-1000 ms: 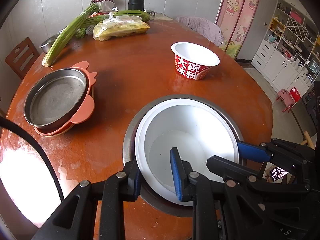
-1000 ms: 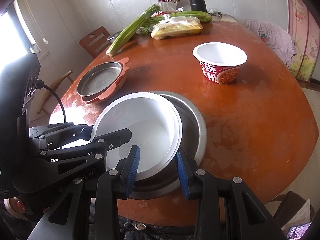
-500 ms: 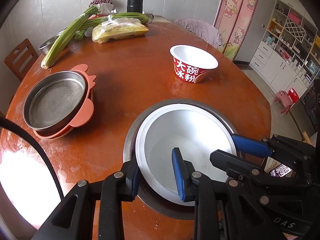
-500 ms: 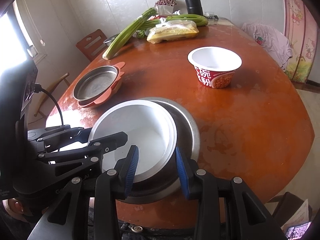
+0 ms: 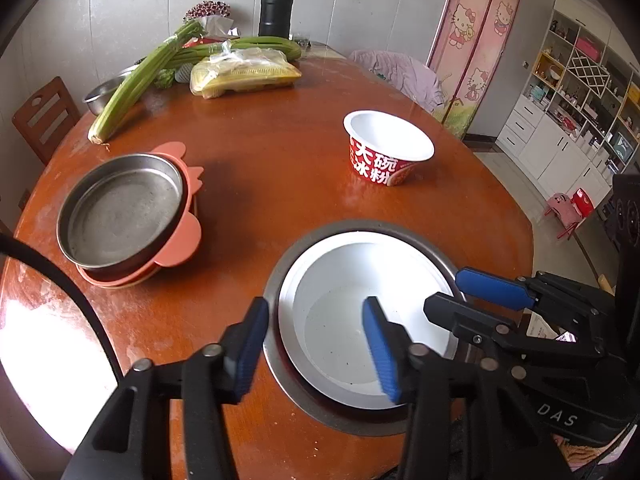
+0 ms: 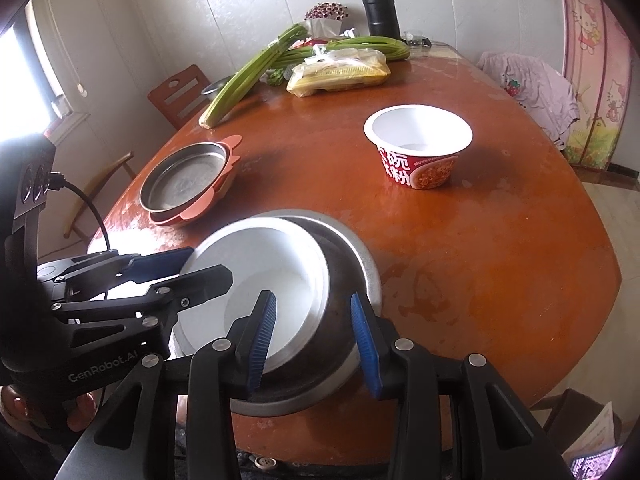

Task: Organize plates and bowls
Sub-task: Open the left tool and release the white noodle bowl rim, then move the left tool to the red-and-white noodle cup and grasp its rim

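The white round bowl [image 5: 360, 320] sits nested inside the wide stainless-steel bowl [image 5: 280, 280] at the near edge of the reddish-brown round worktop [image 5: 280, 168]. Its near rim is hidden behind gripper fingers in both views.

The left hand-held gripper [image 5: 316, 344] points steeply downward. Its jaws have just been opening and straddle both rims without pressing on them. The right hand-held gripper [image 6: 314, 340] also points downward, straddling both bowls' rims; whether its blue pads press cannot be told.

Farther off stand a red-and-white noodle cup [image 5: 386, 152] and a steel pan on salmon-pink plates [image 5: 120, 212].
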Available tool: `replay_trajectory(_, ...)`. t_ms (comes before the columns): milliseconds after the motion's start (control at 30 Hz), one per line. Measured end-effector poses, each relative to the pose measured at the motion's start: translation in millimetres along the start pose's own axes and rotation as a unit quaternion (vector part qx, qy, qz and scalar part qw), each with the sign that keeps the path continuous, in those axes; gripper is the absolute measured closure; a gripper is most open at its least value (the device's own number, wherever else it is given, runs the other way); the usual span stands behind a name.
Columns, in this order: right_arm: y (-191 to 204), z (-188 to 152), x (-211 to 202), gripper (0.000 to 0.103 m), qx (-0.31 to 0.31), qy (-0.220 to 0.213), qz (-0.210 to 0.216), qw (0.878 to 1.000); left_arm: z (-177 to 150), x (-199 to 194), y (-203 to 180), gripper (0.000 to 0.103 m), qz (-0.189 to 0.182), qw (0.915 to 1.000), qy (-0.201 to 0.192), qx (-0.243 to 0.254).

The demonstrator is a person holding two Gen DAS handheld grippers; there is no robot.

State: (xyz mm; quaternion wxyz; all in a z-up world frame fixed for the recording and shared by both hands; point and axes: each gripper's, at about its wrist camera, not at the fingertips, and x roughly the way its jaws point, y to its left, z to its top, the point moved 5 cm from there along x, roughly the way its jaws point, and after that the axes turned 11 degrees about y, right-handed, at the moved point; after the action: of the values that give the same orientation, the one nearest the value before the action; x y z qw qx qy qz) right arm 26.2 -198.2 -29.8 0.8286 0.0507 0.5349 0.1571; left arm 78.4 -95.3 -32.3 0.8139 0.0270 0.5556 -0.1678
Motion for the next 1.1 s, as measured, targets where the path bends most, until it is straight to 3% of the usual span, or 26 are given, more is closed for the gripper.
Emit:
replay_trajectory(100, -3, 3, -2, 0.056, 0.005, -0.004, 0.001, 1.000, 3, -6, 2, 0.051, 0.000, 1.0000, -0.006, -0.001)
replay_trajectory(433, -15, 18, -10, 0.055, 0.017, -0.015, -0.002, 1.000, 26, -13, 9, 0.051, 0.004, 0.9999, -0.014, -0.007)
replay_trajectory(833, -48, 49, -28, 0.052, 0.049, -0.035, -0.008, 0.998, 79, -22, -1, 0.050, 0.005, 0.9995, -0.028, 0.011)
replay_trajectory(1100, -79, 71, -32, 0.052, 0.078, -0.042, -0.014, 0.996, 113, -1, -15, 0.050, -0.001, 0.9995, -0.010, 0.029)
